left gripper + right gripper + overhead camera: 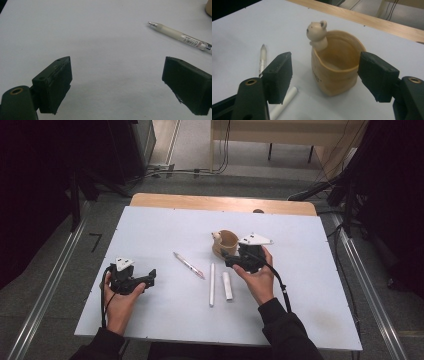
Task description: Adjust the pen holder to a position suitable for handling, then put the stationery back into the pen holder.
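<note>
Now the right tongs stand open just in front of a tan cup with a small bear figure on its rim. In the right gripper view the cup sits upright between and a little beyond the two black jaws, and neither pad touches its wall; nothing is gripped. The bear figure leans over the rim on the side nearer the left jaw. Beside that same jaw lies a white stick, and farther out past it a pen rests flat on the worktop.

Seen from the high view, the pen lies slanted between the two pairs of tongs, while a long white rod and a shorter white stick lie side by side just below the right tongs, near the person's right hand.

The left tongs are held low over the worktop by the left hand, well apart from the cup. Their jaws stand wide open with only bare surface between them; the pen lies beyond the right-hand jaw in the left gripper view.
</note>
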`<state>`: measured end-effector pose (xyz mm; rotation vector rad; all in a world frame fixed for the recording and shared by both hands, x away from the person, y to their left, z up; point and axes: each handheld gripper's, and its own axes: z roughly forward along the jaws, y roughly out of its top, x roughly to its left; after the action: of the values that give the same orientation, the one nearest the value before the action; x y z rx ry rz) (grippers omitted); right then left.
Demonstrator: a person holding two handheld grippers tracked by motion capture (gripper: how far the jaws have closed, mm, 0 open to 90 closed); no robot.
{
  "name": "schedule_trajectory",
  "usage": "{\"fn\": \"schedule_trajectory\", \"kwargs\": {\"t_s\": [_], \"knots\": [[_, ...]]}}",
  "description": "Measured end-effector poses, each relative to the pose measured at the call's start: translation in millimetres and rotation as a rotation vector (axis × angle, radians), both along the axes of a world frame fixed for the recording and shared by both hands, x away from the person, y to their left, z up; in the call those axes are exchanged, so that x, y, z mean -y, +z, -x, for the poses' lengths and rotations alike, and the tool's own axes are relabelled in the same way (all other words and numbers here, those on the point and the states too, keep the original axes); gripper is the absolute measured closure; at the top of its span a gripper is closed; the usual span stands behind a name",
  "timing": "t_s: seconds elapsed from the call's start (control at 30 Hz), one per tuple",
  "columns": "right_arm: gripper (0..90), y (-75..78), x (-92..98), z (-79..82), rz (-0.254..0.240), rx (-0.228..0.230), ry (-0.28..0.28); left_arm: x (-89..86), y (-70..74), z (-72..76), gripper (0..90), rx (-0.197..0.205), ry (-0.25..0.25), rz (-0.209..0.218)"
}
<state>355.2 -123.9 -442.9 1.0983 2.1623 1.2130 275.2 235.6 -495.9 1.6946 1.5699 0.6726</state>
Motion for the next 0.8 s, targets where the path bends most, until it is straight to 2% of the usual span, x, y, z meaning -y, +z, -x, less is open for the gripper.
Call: {"fn": "schedule_trajectory", "kwargs": {"t_s": [0.23,0.37,0.47,0.8], "knots": [[24.8,-8.6,14.1,13.4,-0.003,-0.007,-0.032,1.0,0.5,0.1,9.3,0.003,-0.003,-0.009],[24.5,-11.7,15.3,15.5,0.011,-0.016,-0.039,0.2,0.8,0.4,9.4,0.004,0.001,-0.005],[24.5,-12.7,15.5,19.6,0.001,-0.014,-0.049,-1.1,1.1,0.9,9.3,0.006,0.003,-0.001],[23.0,-20.2,13.5,43.5,0.014,-0.004,-0.072,-1.1,1.4,1.4,9.3,0.011,0.0,0.005]]}}
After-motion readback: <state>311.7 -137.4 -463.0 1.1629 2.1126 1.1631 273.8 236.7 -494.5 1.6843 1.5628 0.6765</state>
